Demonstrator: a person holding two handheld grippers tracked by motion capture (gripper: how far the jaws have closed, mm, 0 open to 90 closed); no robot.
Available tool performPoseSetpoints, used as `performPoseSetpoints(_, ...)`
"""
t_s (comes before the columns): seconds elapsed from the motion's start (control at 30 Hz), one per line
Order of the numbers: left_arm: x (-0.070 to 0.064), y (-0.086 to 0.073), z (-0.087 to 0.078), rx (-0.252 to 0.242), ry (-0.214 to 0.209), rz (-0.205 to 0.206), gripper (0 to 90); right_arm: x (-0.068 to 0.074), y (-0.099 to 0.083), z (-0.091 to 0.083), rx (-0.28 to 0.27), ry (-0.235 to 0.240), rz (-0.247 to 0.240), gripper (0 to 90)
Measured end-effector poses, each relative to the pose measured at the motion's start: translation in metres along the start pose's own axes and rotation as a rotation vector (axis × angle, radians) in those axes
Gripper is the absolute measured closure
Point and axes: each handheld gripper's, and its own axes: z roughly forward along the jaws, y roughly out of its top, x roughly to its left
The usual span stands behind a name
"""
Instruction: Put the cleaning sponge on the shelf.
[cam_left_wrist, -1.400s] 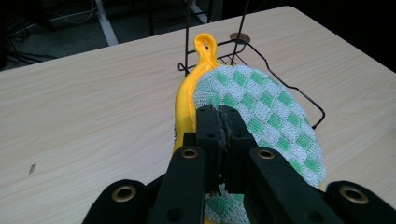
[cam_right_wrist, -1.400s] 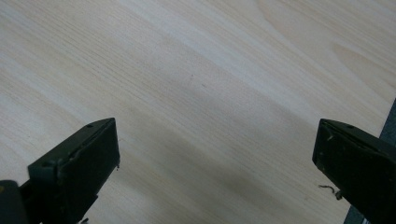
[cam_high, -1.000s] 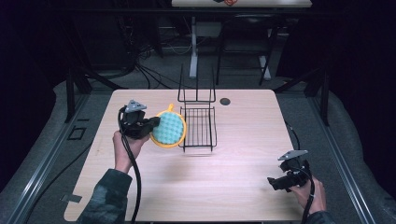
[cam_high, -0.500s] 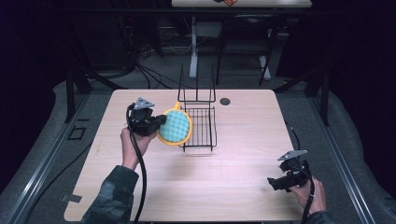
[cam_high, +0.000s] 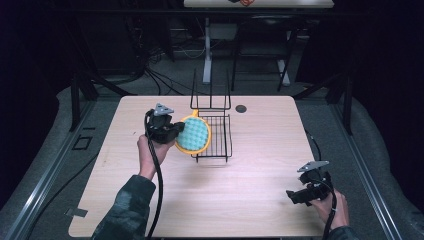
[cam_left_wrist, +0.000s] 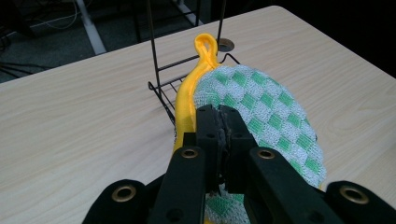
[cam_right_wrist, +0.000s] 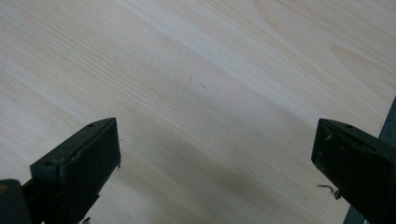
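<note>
Left hand-held gripper (cam_high: 176, 132) clamps a round yellow-rimmed scrubber (cam_high: 194, 135) at the wire basket (cam_high: 218, 142) edge; right hand-held gripper (cam_high: 292, 194) gapes over bare tabletop (cam_high: 260, 165).

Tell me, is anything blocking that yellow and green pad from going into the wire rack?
Nothing visible does. The left hand-held gripper holds the pad upright at the wire rack's left side, and the rack's inside looks bare. The right hand-held gripper is far off near the table's front.
</note>
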Motion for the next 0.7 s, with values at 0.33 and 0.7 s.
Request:
performPoseSetpoints(0.33,-0.005,0.001,0.013,-0.012,-0.005,-0.011,87.9,0.001,0.000,0.001,-0.002,0.009,0.000,0.8)
performPoseSetpoints(0.7,-0.012,-0.001,0.024,-0.038,0.018,-0.015,87.8,0.001,0.000,0.000,0.000,0.012,0.000,0.8)
